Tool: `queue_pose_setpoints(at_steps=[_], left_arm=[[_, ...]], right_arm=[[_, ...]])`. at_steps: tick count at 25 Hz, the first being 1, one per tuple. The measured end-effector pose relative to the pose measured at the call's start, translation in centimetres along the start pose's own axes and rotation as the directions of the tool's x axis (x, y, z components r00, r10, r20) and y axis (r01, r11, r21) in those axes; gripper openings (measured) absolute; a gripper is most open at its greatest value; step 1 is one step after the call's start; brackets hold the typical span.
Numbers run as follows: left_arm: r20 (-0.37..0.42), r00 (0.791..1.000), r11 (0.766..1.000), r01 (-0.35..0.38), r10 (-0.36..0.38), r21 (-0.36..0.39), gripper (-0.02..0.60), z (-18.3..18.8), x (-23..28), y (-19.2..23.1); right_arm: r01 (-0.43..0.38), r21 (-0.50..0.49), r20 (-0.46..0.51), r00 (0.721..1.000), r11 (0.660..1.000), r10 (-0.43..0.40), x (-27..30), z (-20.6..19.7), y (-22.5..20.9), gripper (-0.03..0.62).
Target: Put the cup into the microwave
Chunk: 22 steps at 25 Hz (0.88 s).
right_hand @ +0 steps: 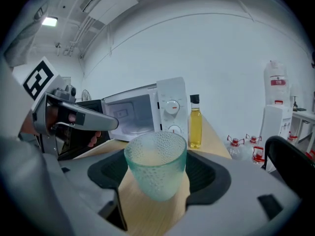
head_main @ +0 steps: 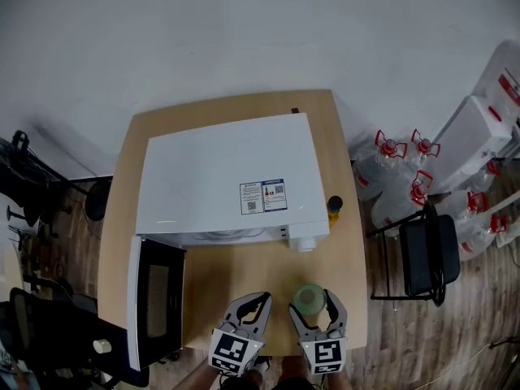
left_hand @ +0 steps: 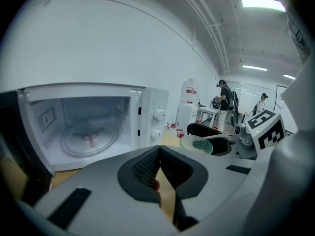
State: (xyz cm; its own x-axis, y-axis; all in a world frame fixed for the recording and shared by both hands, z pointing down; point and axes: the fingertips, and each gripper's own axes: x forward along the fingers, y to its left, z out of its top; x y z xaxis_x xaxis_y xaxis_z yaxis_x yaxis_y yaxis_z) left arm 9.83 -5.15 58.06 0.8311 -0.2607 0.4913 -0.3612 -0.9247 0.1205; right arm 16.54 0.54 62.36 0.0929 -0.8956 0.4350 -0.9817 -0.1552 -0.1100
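Note:
A pale green dimpled glass cup [head_main: 309,298] stands upright between the fingers of my right gripper [head_main: 311,305], near the table's front edge; the right gripper is shut on the cup [right_hand: 156,163]. The white microwave [head_main: 223,177] sits behind it, its door [head_main: 153,299] swung open to the left. Its cavity and turntable [left_hand: 88,136] face me and hold nothing. My left gripper [head_main: 257,301] hovers just left of the cup, in front of the microwave's opening, with its pads [left_hand: 147,166] pressed together on nothing.
A yellow oil bottle [head_main: 334,206] stands at the microwave's right front corner, near the table's [head_main: 244,279] right edge. On the floor to the right are several water jugs [head_main: 390,169] and a black chair [head_main: 431,254]. Dark equipment sits at the left.

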Motion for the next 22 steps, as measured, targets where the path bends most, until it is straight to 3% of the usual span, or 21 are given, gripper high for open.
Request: queue_pose_setpoints(at_steps=[5, 10, 22], left_arm=[[0.046, 0.998, 0.999, -0.042, 0.043, -0.011, 0.021, 1.1, -2.2, 1.3], [0.089, 0.992, 0.995, -0.092, 0.095, -0.032, 0.021, 2.3, -4.5, 2.8], [0.149, 0.957, 0.967, -0.234, 0.247, -0.103, 0.021, 3.5, -9.5, 7.9]], right_arm=[[-0.034, -0.047, -0.011, 0.999, 0.998, 0.034, -0.4, 2.5, 1.9, 0.367], [-0.086, -0.082, 0.041, 0.995, 0.993, 0.090, -0.3, 4.6, 4.2, 0.367], [-0.217, -0.171, 0.042, 0.973, 0.961, 0.227, 2.5, 8.6, 10.1, 0.367]])
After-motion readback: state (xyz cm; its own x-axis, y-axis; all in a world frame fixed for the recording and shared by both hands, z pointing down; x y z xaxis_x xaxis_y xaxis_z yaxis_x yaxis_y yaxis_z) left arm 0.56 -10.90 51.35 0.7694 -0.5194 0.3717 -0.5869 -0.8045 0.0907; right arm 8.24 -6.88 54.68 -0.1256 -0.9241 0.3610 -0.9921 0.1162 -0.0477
